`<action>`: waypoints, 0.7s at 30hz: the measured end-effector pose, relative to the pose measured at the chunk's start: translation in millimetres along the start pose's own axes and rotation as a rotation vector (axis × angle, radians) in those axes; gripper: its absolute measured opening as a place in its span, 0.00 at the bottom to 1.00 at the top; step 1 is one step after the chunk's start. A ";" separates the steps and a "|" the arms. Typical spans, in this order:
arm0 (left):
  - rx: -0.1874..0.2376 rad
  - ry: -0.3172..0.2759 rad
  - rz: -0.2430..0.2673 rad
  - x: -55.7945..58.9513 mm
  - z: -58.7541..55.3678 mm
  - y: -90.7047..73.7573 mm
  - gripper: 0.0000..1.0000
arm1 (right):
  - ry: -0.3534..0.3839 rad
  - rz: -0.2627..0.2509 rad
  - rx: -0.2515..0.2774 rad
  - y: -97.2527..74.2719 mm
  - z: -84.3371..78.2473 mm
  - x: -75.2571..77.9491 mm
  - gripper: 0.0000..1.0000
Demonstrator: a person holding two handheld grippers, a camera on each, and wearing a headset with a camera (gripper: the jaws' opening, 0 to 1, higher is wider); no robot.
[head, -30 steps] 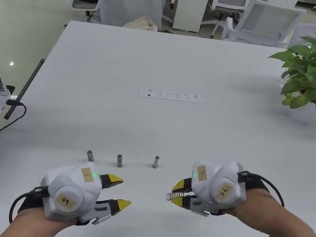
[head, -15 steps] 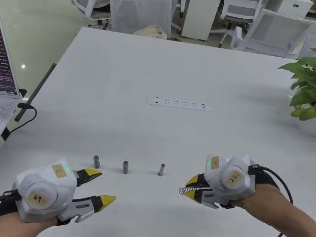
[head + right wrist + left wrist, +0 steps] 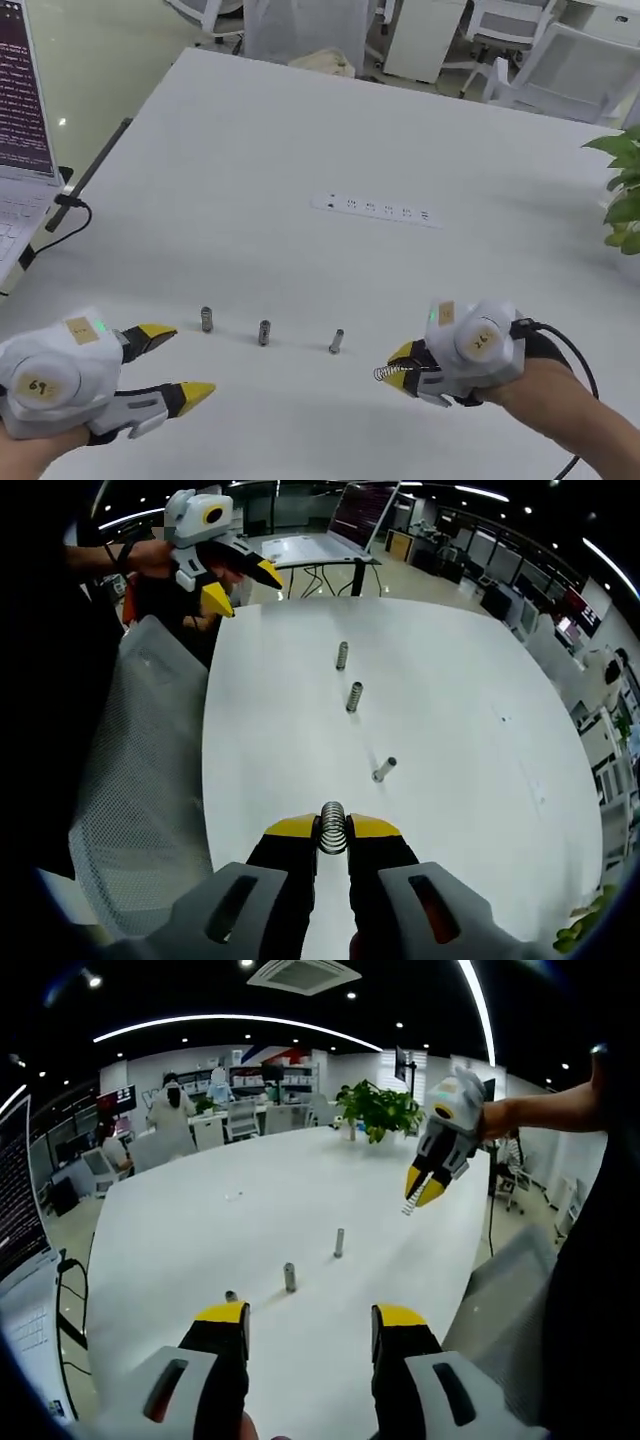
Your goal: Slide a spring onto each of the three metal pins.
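Observation:
Three metal pins stand in a row on the white table. The left pin (image 3: 207, 319) and the middle pin (image 3: 264, 332) each carry a spring; the right pin (image 3: 336, 341) is bare. My right gripper (image 3: 403, 366) is shut on a spring (image 3: 385, 373) that sticks out toward the bare pin (image 3: 384, 769), a short way to its right. In the right gripper view the spring (image 3: 332, 826) sits clamped between the yellow tips. My left gripper (image 3: 172, 362) hangs open to the left of the pins, holding nothing; its tips (image 3: 312, 1316) point at the row.
A white power strip (image 3: 376, 211) lies mid-table beyond the pins. A laptop (image 3: 22, 120) and a black cable (image 3: 70, 225) sit at the table's left edge. A green plant (image 3: 625, 190) stands at the right edge. Office chairs stand behind the table.
The head camera has swung left, bringing the laptop into view. My left gripper has drawn back to the left, away from the pins. My right gripper still holds the spring near the bare pin.

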State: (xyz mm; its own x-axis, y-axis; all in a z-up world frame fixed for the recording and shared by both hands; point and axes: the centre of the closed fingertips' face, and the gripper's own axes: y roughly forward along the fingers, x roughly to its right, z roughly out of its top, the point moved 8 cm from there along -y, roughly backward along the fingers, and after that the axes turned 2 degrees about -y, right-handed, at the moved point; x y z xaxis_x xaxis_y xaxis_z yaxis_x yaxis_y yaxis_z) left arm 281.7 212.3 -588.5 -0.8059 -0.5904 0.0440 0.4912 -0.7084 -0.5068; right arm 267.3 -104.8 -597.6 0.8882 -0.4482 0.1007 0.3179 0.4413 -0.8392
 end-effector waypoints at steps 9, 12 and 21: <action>0.008 -0.064 0.054 -11.5 -12.5 -12.3 0.51 | 0.012 0.020 -0.028 9.2 0.5 8.2 0.08; 0.001 -0.083 0.070 -15.2 -19.5 -15.8 0.52 | 0.008 0.025 -0.038 12.8 1.1 11.4 0.08; 0.001 -0.112 0.089 -16.7 -24.9 -22.6 0.53 | -0.002 0.040 -0.059 23.3 4.6 22.0 0.08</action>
State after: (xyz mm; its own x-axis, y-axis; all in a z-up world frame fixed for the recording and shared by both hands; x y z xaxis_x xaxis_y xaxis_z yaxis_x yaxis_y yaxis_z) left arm 275.9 247.7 -599.2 -0.7175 -0.6901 0.0947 0.5593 -0.6517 -0.5123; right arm 295.8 -100.8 -612.5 0.9006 -0.4294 0.0674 0.2618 0.4123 -0.8726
